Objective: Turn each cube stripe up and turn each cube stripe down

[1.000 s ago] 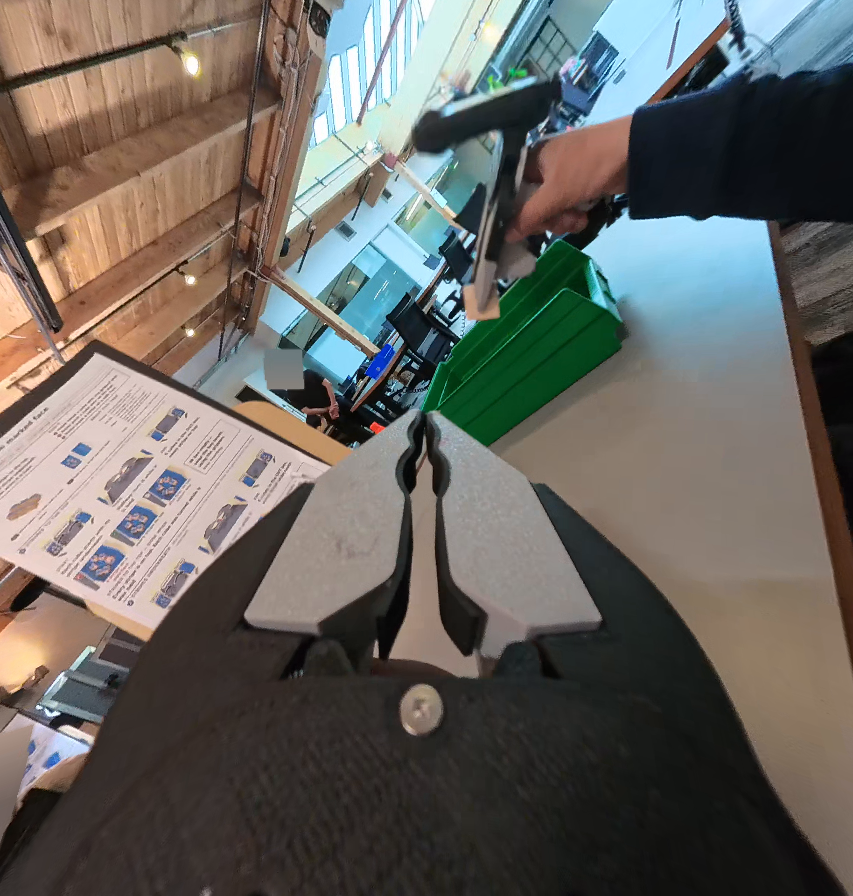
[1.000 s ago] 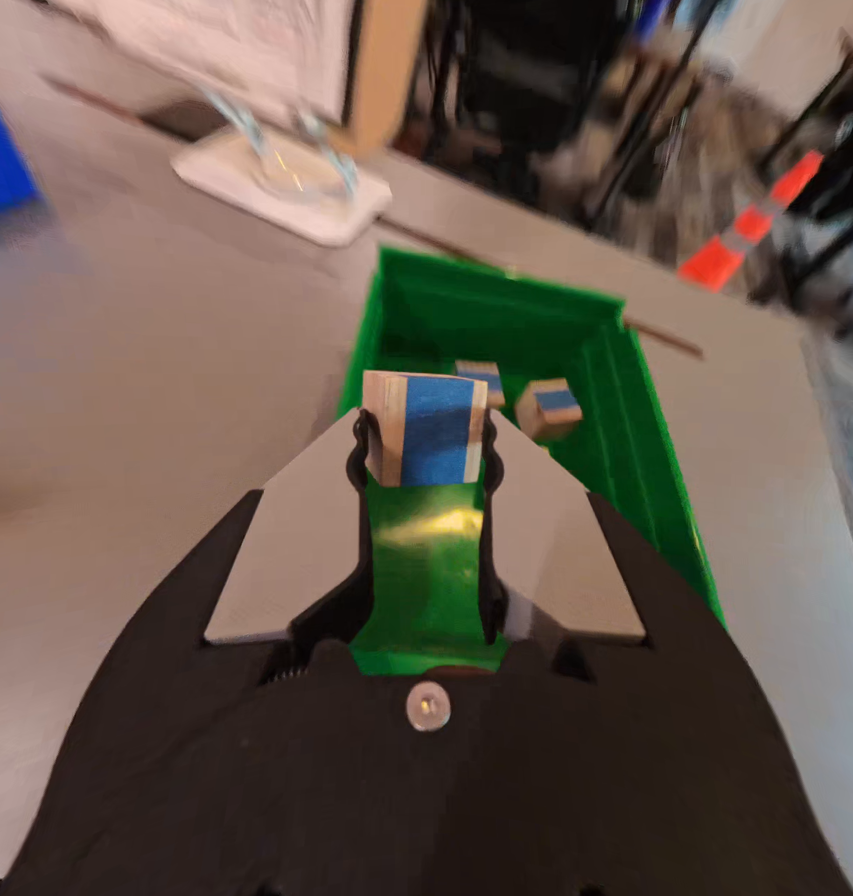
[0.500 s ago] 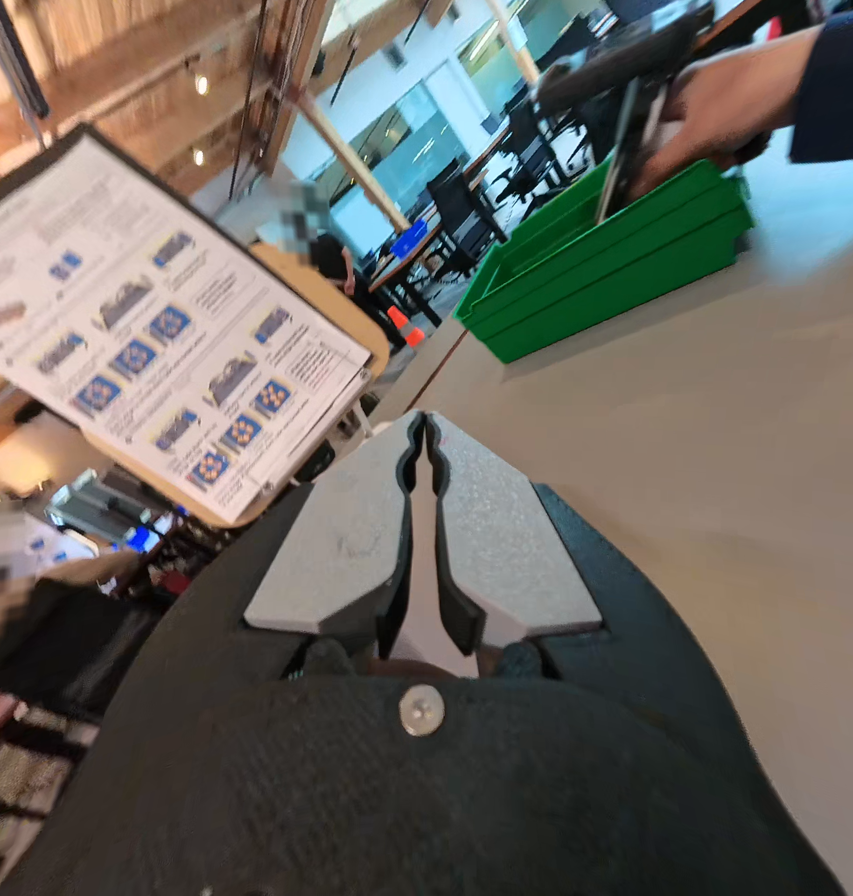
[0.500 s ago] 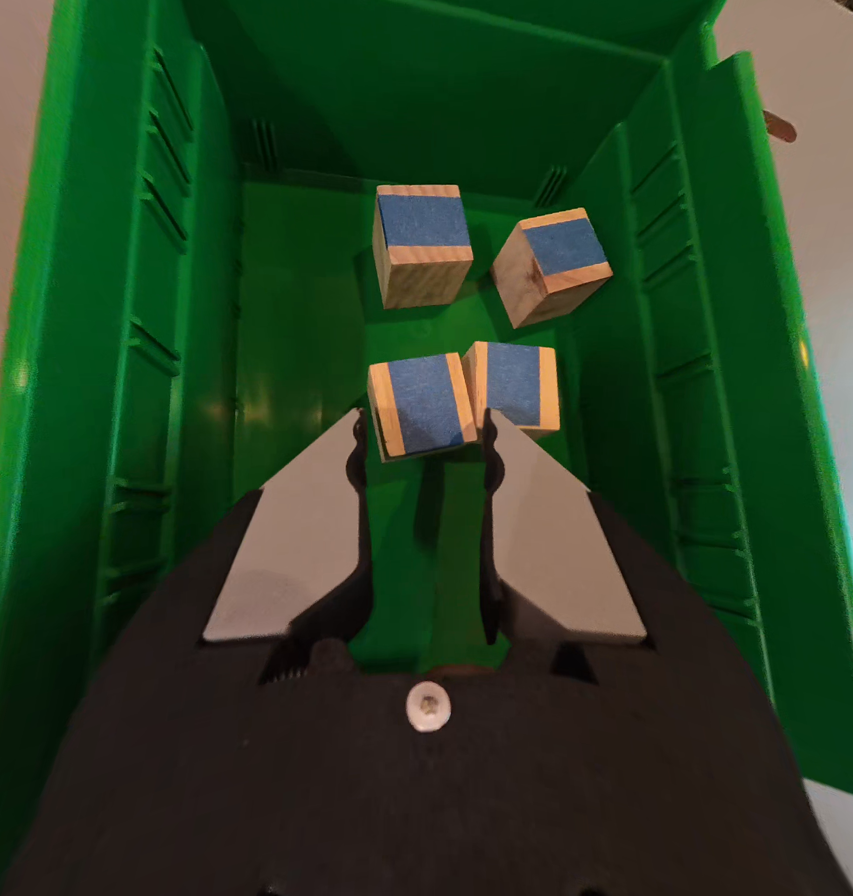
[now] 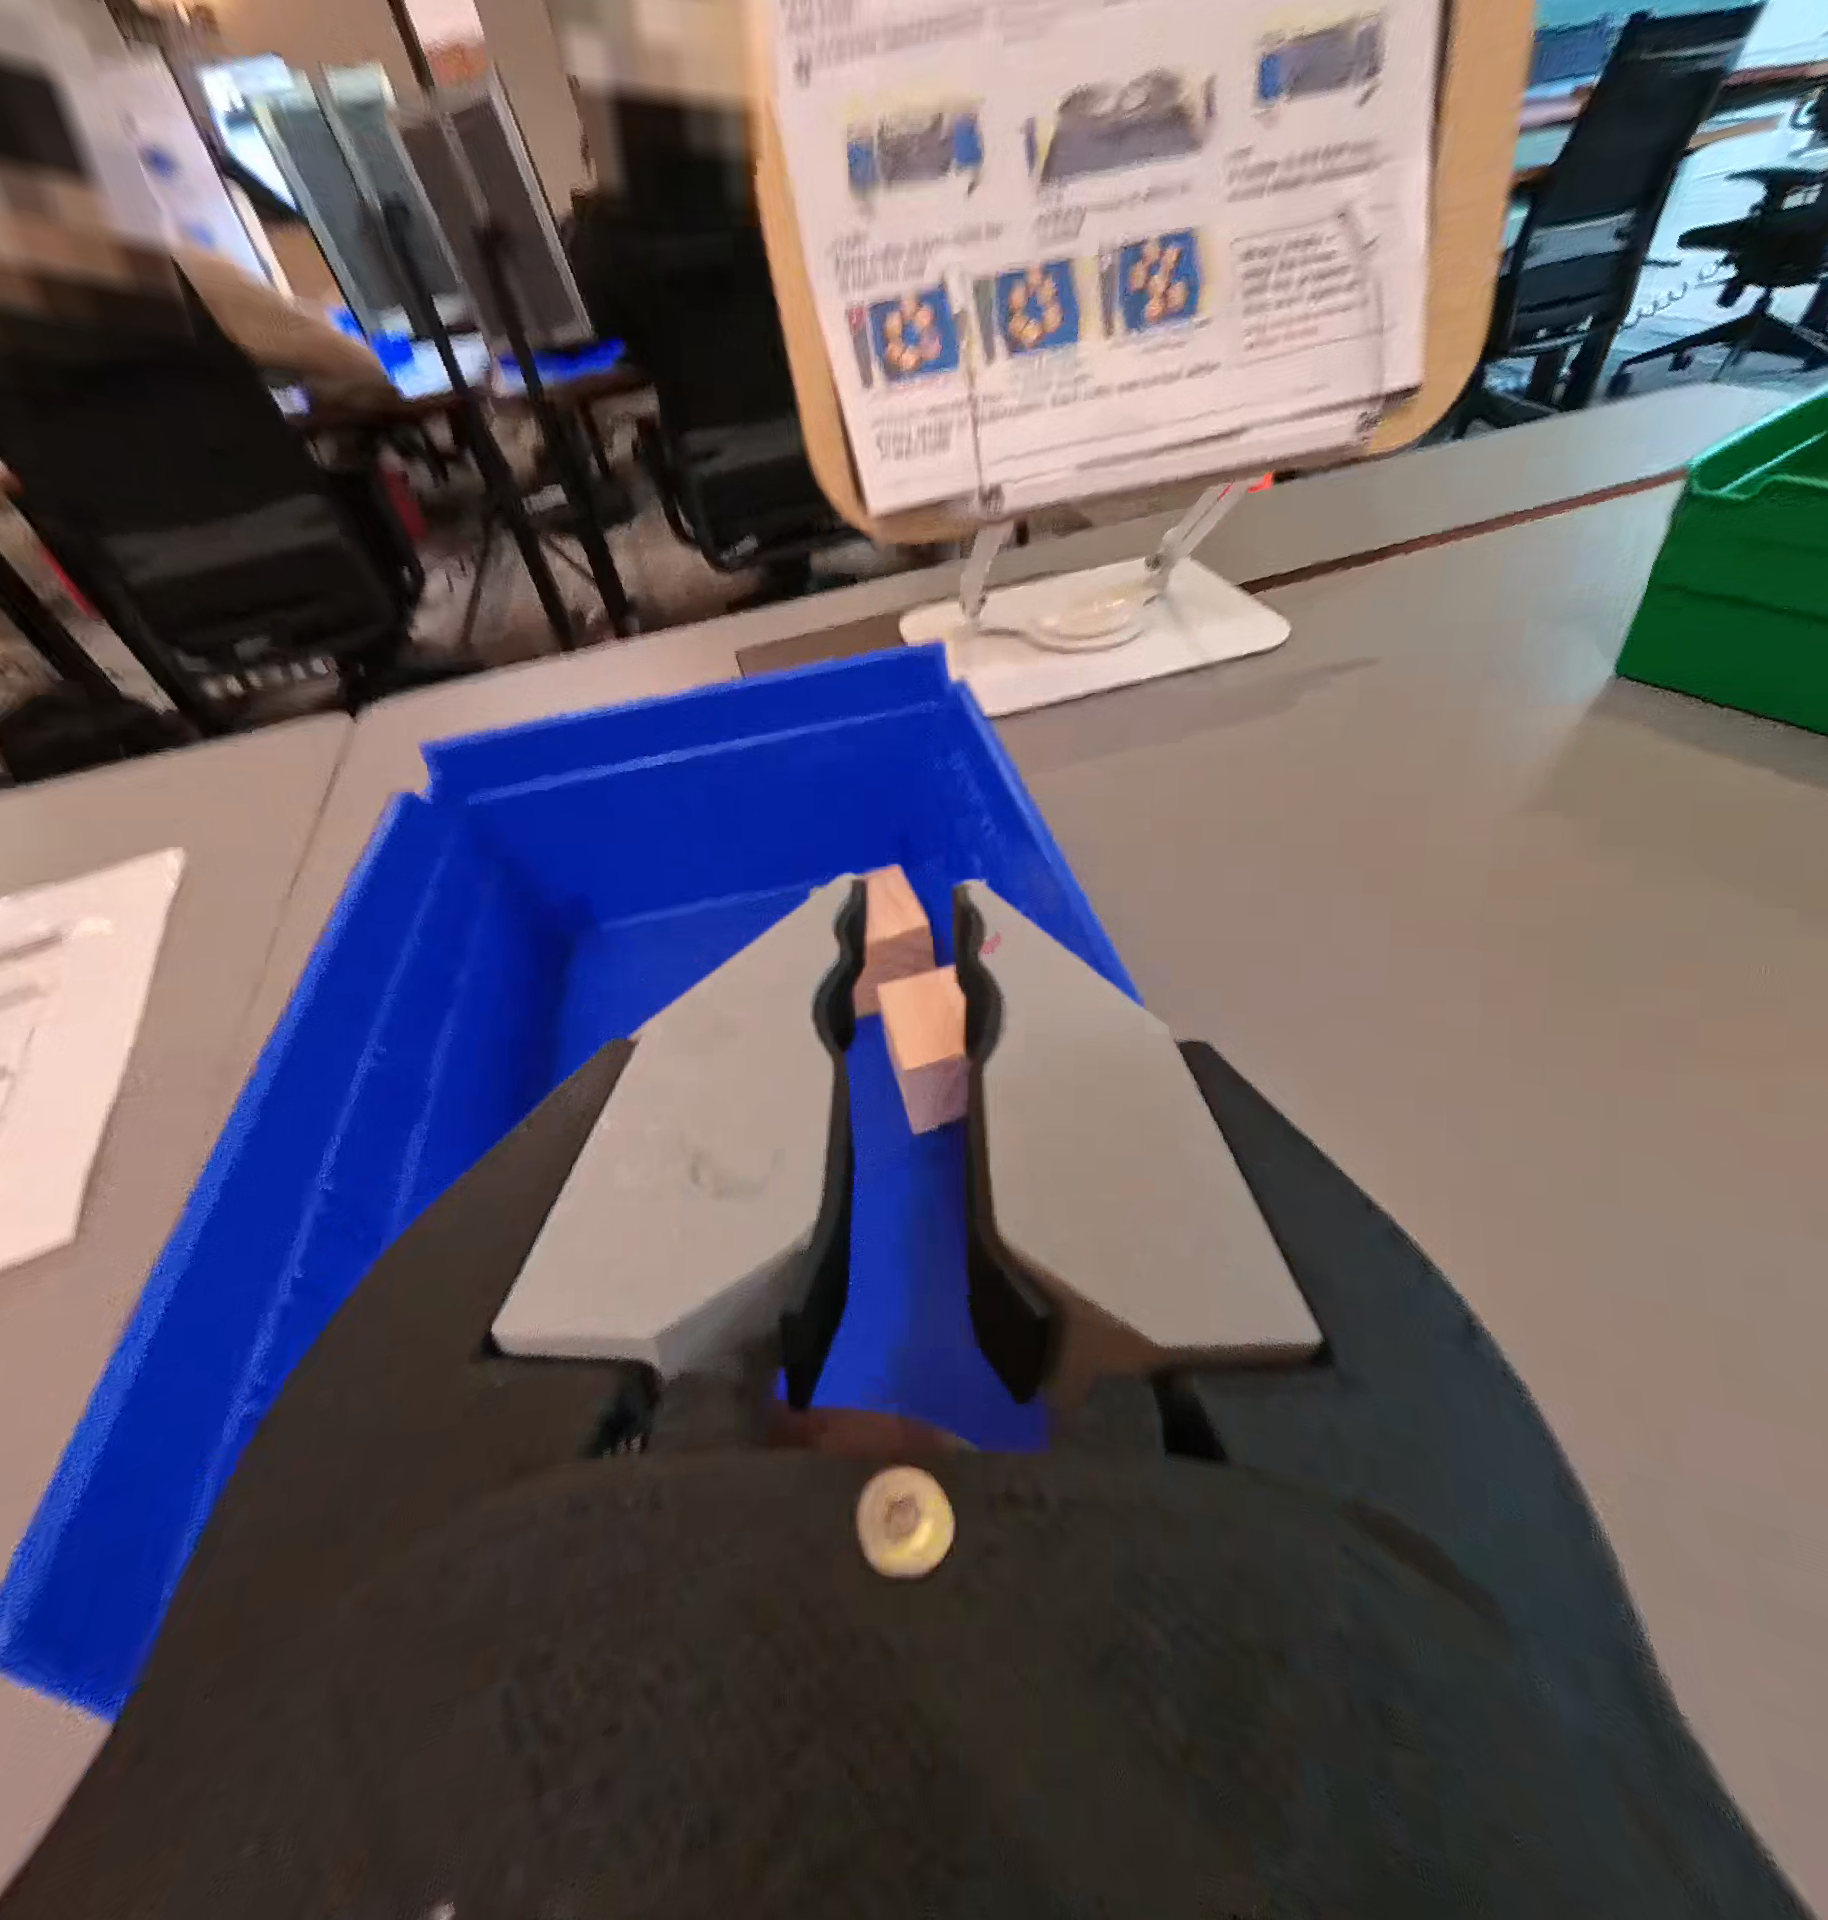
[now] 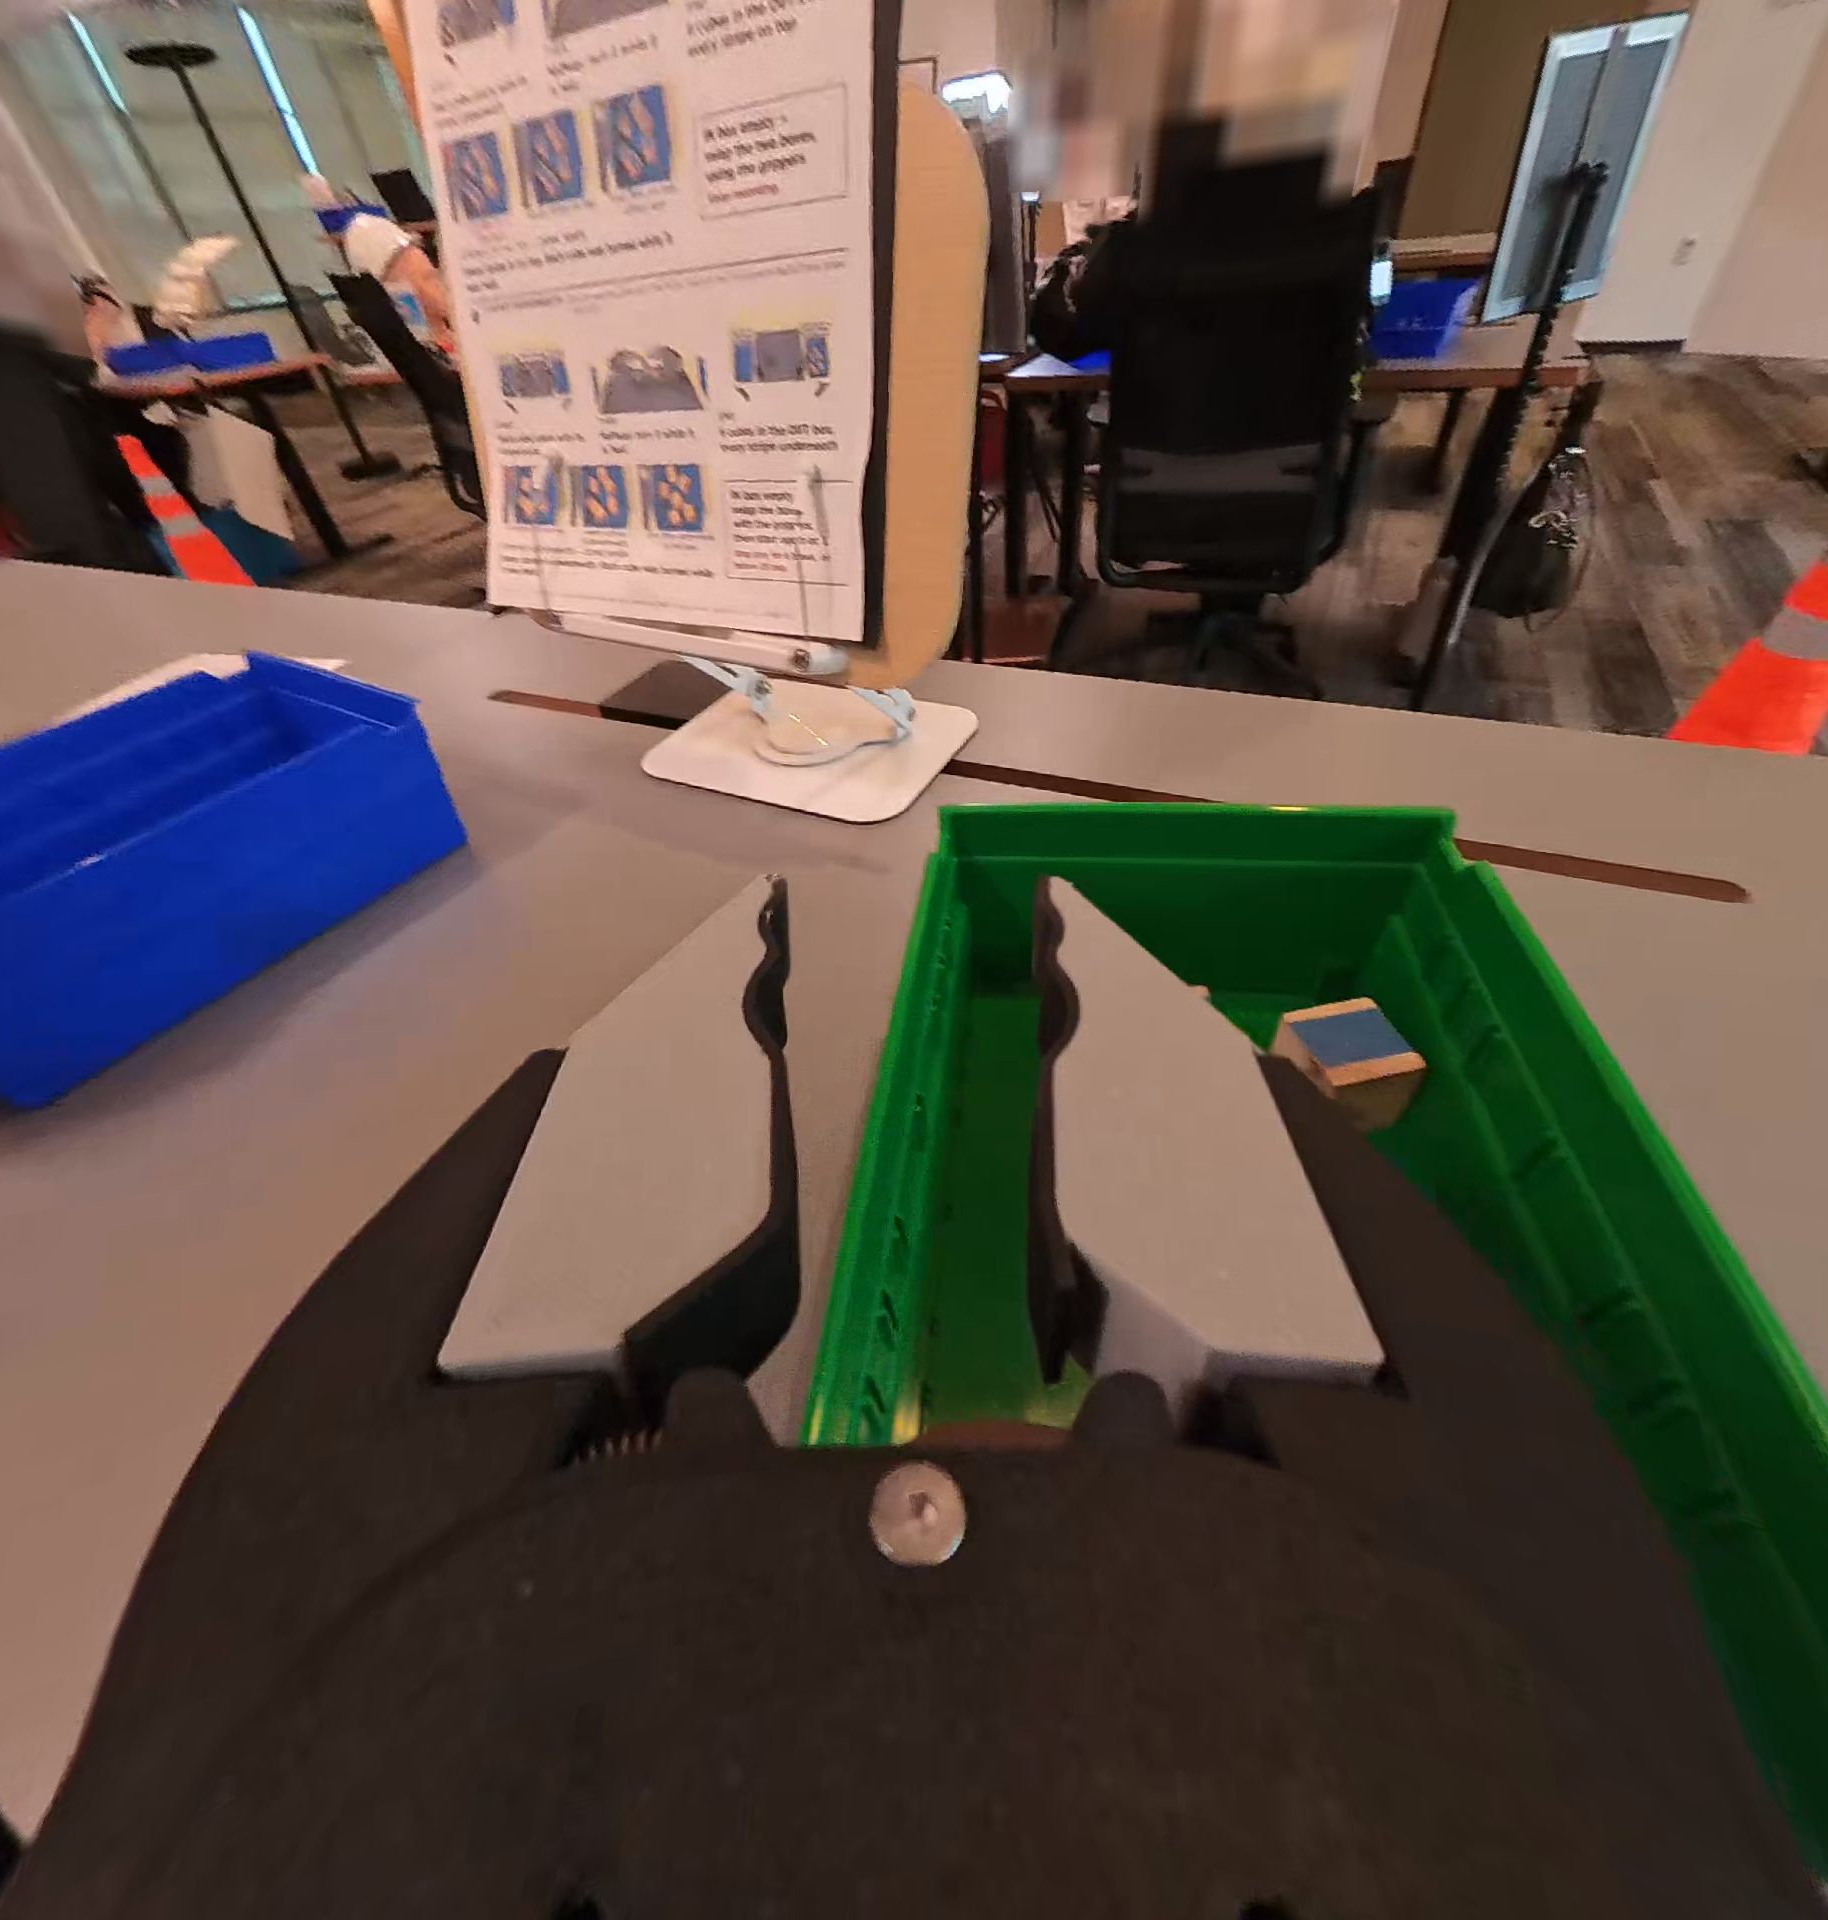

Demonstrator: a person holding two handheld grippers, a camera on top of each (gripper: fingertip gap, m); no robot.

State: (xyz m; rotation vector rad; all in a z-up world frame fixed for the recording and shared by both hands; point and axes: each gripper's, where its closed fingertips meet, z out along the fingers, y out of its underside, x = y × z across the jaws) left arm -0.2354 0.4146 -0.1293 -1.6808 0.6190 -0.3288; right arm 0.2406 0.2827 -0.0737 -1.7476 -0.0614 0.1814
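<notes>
In the left wrist view my left gripper hovers over the blue bin with its jaws a narrow way apart. It holds nothing. Two plain wooden cubes lie in the bin and show through the gap, with no stripe visible. In the right wrist view my right gripper is wide open and empty. It straddles the left wall of the green bin. A cube with its blue stripe up lies in the green bin, right of my fingers. The other cubes there are hidden.
An instruction sheet on a stand with a white base stands at the back between the bins. The blue bin lies to the left, the green bin to the right. A white paper lies left of the blue bin.
My right gripper let go of the striped cube in the green bin, opened wide and pulled back. My left gripper swung down from pointing upward to over the blue bin, and its shut jaws parted slightly.
</notes>
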